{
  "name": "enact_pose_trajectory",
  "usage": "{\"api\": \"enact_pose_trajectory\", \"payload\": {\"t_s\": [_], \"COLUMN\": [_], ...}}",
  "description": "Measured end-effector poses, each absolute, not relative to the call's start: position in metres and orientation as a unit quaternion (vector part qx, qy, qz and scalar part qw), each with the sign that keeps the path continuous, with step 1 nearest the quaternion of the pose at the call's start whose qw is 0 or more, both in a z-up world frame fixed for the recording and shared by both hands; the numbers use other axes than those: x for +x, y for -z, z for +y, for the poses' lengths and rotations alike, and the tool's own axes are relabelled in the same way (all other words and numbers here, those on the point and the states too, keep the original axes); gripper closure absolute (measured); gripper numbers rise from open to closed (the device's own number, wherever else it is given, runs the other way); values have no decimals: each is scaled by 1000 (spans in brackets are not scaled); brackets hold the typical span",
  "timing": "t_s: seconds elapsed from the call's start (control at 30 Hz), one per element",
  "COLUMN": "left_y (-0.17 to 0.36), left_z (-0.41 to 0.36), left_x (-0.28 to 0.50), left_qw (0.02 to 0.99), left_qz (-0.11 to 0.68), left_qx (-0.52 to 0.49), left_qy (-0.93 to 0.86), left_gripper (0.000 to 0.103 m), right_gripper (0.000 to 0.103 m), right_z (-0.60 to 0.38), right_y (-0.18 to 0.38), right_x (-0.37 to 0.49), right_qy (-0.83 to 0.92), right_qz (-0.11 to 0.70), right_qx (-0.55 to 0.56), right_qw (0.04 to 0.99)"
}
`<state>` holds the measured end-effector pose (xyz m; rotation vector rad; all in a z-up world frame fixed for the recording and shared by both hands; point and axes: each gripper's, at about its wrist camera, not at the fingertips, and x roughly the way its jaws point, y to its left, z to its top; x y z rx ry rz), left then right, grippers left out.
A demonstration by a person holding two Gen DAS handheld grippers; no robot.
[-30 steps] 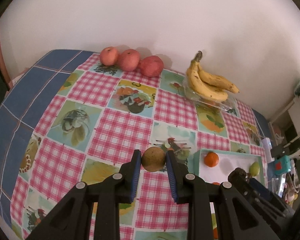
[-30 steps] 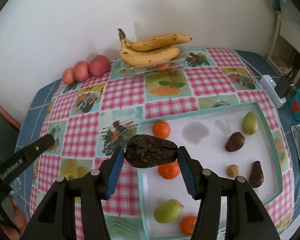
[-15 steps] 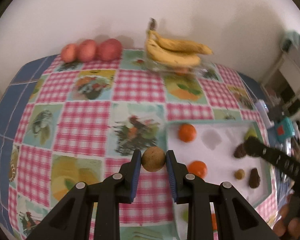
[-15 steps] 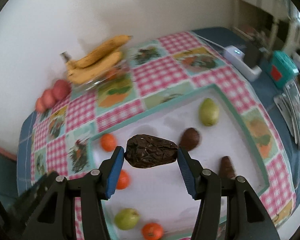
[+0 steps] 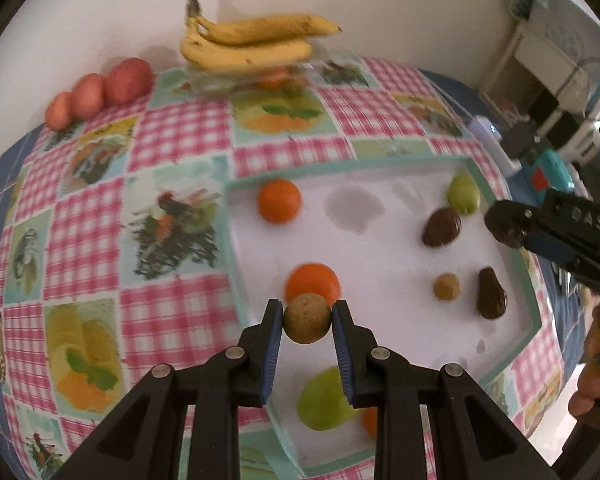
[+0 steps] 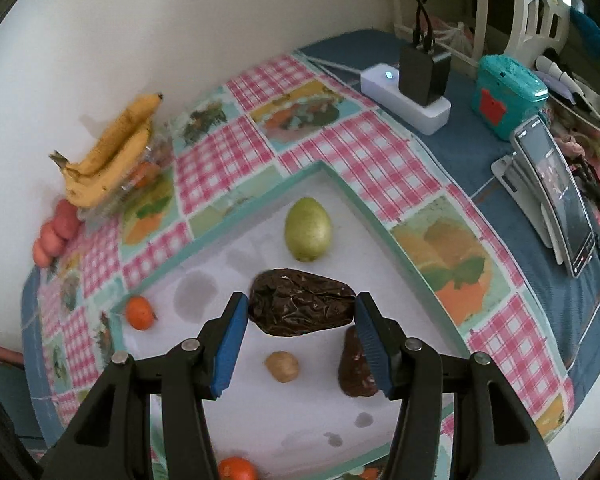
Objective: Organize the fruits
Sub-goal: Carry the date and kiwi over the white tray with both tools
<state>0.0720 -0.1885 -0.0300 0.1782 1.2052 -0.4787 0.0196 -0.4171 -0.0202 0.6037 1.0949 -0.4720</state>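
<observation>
Here, the bench (image 5: 172,152) wears a glossy oilcloth of pink gingham and printed fruit squares, spreading ahead of both pairs of jaws. On it lies the shallow white rectangular tray with a mint-green rim (image 5: 236,272), directly beneath and ahead of both. Beyond the jaws, against the wall, sits a bunch of speckled yellow bananas (image 5: 248,46) on a clear plastic box, with three smooth red apples (image 5: 100,92) to its left. The right gripper (image 6: 302,310) has its jaws spread fairly wide and pressed on a dark brown, wrinkled, oval fruit (image 6: 300,306); past their tips rests a smooth green pear-shaped fruit (image 6: 308,234). The left gripper (image 5: 306,320) pinches a small, round, matte tan fruit (image 5: 306,318) between narrowly set jaws; a glossy orange tangerine (image 5: 312,282) lies just behind. Half a second ago the left jaws hung over the cloth beside the tray; now they are over it.
</observation>
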Motion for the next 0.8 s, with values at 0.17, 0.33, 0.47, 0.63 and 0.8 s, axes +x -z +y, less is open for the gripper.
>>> {"api": "enact_pose_trajectory", "payload": {"t_s": [0.17, 0.33, 0.47, 0.63, 0.8], "left_y": [44, 55, 62, 70, 78], "left_z": [-198, -198, -199, -203, -207], "left_x": [67, 67, 68, 68, 68], "left_qw": [778, 766, 761, 756, 752], "left_qz": [578, 594, 601, 607, 612], "left_qx": [95, 95, 99, 104, 103], "left_qy": [227, 226, 223, 222, 223], "left_gripper": [76, 76, 76, 76, 76], "right_gripper": [46, 46, 46, 46, 46], "right_z": [-416, -408, -400, -394, -395], "right_y": [37, 46, 50, 64, 66], "right_x": [24, 30, 35, 40, 41], "right_qy": [220, 215, 211, 203, 206], "right_qz": [539, 561, 577, 599, 595], "right_qx": [258, 231, 204, 186, 185], "right_qw": [771, 765, 762, 752, 754]}}
